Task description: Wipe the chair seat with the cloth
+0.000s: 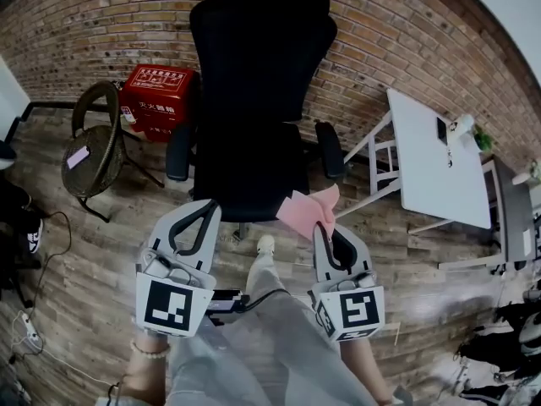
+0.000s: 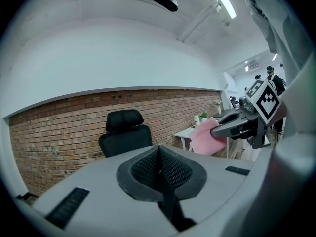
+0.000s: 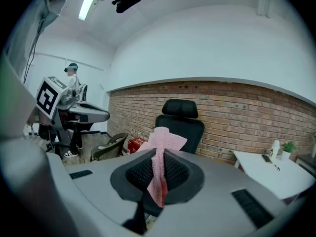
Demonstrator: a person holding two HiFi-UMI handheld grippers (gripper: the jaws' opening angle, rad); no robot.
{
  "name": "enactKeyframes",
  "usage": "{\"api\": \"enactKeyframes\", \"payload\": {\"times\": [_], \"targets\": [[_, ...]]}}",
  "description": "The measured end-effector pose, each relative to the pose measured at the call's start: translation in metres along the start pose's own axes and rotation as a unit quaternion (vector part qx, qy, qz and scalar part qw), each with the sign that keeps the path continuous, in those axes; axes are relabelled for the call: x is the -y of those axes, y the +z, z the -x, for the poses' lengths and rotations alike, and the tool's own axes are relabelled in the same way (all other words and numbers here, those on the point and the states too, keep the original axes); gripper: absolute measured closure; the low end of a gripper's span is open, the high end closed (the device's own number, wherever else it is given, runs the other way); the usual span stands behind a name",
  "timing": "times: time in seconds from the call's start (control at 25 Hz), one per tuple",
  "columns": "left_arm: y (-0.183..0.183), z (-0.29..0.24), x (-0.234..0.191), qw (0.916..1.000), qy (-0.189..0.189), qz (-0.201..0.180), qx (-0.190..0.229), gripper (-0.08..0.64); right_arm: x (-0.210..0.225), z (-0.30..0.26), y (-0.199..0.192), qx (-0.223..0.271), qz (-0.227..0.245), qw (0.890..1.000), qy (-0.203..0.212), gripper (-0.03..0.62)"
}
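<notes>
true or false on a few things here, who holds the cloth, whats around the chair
1. The pink knitted cloth is clamped in the right tongs. True.
2. The left tongs hold a second cloth. False: they are shut on nothing.
3. The red box stands on the white table. False: it stands on the wooden floor, beside the brown wicker chair.
4. In the head view, the white table is to the right of the black office chair. True.
</notes>
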State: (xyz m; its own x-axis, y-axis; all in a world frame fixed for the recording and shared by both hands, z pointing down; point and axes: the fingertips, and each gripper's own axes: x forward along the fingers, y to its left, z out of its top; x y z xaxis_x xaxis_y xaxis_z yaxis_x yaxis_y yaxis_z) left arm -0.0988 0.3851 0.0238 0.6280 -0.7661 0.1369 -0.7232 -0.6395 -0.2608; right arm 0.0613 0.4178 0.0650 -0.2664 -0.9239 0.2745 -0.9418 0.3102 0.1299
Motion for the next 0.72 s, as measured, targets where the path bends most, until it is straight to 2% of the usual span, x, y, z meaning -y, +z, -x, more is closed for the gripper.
{"api": "enactKeyframes", "payload": {"times": [0.24, 0.6, 0.72], "targets": [[-0.005, -0.032, -0.013, 0.9997, 0.022, 0.007, -0.004, 0.541, 0.021, -0.036, -0.002, 0.003, 0.005, 1.000, 0.022, 0.537], [0.002, -0.116, -0.042, 0.9988, 0.048, 0.008, -0.009, 0.541, 0.080, -0.119, 0.004, 0.003, -0.002, 0.998, 0.059, 0.537], [0.005, -0.141, -0.053, 0.9985, 0.053, -0.007, -0.016, 0.541, 0.098, -0.147, 0.010, 0.003, -0.005, 0.997, 0.071, 0.537]]}}
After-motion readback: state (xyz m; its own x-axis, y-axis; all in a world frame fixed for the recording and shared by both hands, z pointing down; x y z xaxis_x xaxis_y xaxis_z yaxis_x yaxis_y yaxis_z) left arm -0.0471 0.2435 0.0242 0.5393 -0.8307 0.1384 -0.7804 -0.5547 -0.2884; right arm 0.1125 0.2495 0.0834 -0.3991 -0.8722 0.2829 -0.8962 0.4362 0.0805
